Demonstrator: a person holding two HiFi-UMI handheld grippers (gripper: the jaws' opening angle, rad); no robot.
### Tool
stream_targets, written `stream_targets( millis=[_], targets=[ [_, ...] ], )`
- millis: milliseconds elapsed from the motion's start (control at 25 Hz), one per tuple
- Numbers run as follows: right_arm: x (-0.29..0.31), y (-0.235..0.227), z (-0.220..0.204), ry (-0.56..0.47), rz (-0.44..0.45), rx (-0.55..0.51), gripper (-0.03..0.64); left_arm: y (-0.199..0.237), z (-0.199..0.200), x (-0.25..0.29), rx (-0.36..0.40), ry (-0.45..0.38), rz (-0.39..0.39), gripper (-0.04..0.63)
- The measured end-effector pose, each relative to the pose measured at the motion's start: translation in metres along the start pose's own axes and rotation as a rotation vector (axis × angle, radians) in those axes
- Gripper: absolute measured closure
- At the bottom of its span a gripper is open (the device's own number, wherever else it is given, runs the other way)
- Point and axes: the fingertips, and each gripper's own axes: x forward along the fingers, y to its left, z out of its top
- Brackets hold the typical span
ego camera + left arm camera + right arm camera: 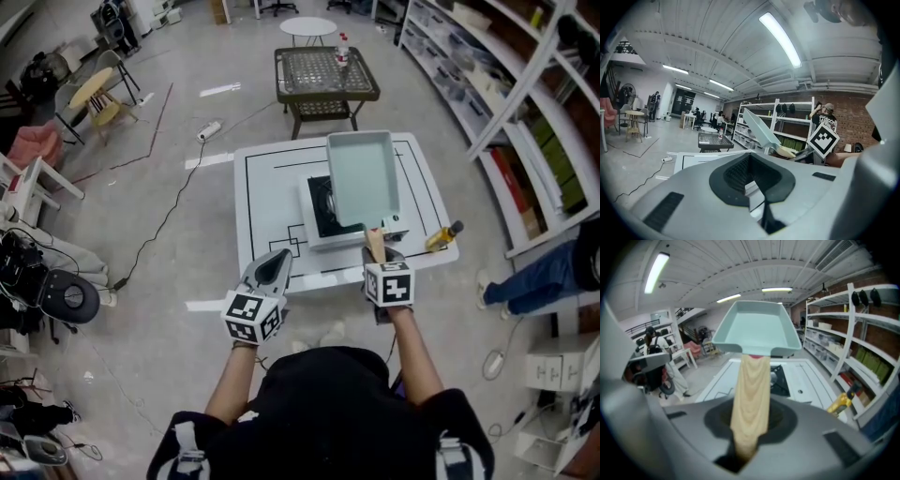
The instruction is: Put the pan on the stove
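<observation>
A pale green rectangular pan [361, 178] with a wooden handle [375, 244] hangs in the air over the black-topped stove [321, 214] on the white table [267, 173]. My right gripper [378, 255] is shut on the handle's end. In the right gripper view the handle [750, 399] runs out from between the jaws to the pan [757, 329], with the stove [780, 380] below it. My left gripper [272, 269] sits at the table's front edge, left of the stove, shut with nothing in it. The left gripper view shows the pan [761, 129] tilted, off to the right.
A yellow bottle [443, 235] lies at the table's right front corner. A dark mesh-top table [325, 75] stands behind. Shelving [525, 112] lines the right side, with a person's legs [534, 281] beside it. A cable [164, 225] trails across the floor at left.
</observation>
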Motion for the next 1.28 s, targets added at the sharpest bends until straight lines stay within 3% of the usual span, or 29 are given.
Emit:
stream_targets(
  millis=[200,720,960,1280],
  targets=[
    [0.020,-0.008,0.002,0.032,-0.020,0.005,0.535,0.008,0.005,0.011,-0.038,-0.004,0.005,0.569],
    [0.089,-0.025,-0.018,0.182,-0.044,0.020,0.535,0.018,-0.006,0.018,-0.016,0.020,0.096,0.569],
    [0.114,-0.010,-0.029,0.246,0.014,0.049,0.535,0.026,-0.009,0.011,-0.017,0.019,0.147,0.569],
    [0.122,-0.032,-0.056,0.358,-0.110,0.005,0.534,0.034,-0.016,0.005,-0.025,0.034,0.191,0.569]
  ],
)
